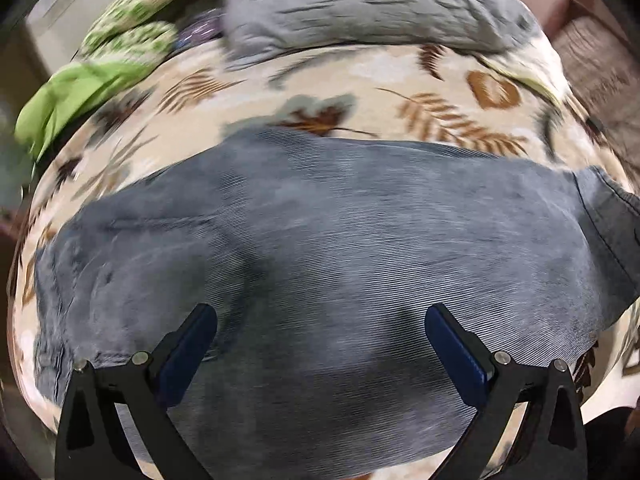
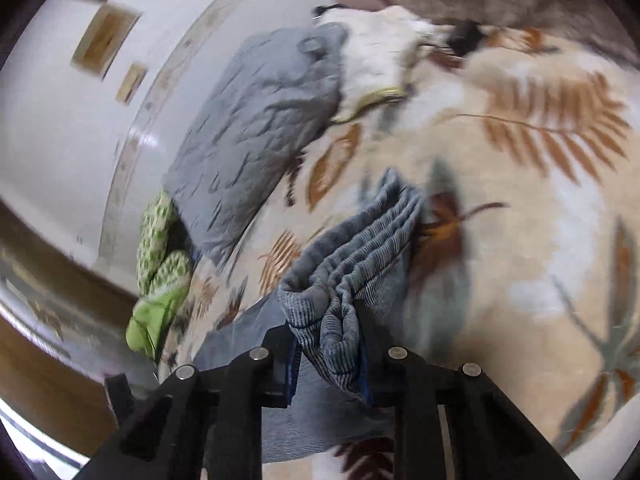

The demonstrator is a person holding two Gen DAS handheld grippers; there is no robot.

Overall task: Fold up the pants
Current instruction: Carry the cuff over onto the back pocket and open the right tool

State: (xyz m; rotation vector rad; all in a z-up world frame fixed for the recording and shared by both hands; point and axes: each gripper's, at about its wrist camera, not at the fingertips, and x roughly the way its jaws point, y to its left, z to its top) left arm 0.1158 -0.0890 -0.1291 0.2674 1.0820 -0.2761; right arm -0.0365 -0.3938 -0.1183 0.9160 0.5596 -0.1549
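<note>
Cream bedding printed with brown and grey leaves is covering the bed (image 1: 380, 76), which is serving as the work surface in both views. A grey quilted pillow (image 1: 360, 4) is lying at the far side of the bed, with green patterned cloth (image 1: 132, 20) and a plain green cloth (image 1: 76, 96) bunched at its left end in the left wrist view. A pale wall with small framed pictures (image 2: 106, 38) is showing beyond the bed in the right wrist view. Both views are blurred by motion.

The grey-blue corduroy pants (image 1: 320, 240) are lying on the bedding, their long axis running side to side across the left wrist view, with one end reaching toward the right edge of that view. Which end is the waist cannot be told.

The left tool (image 1: 320, 320) is hanging over the pants with its fingers spread wide and nothing between them; whether the tips are touching the cloth cannot be told.

The right tool (image 2: 328, 344) is clamping a bunched, several-layered fold of the pants between its fingers, with the fold standing up ahead of the tips and the rest trailing down to the bed.
</note>
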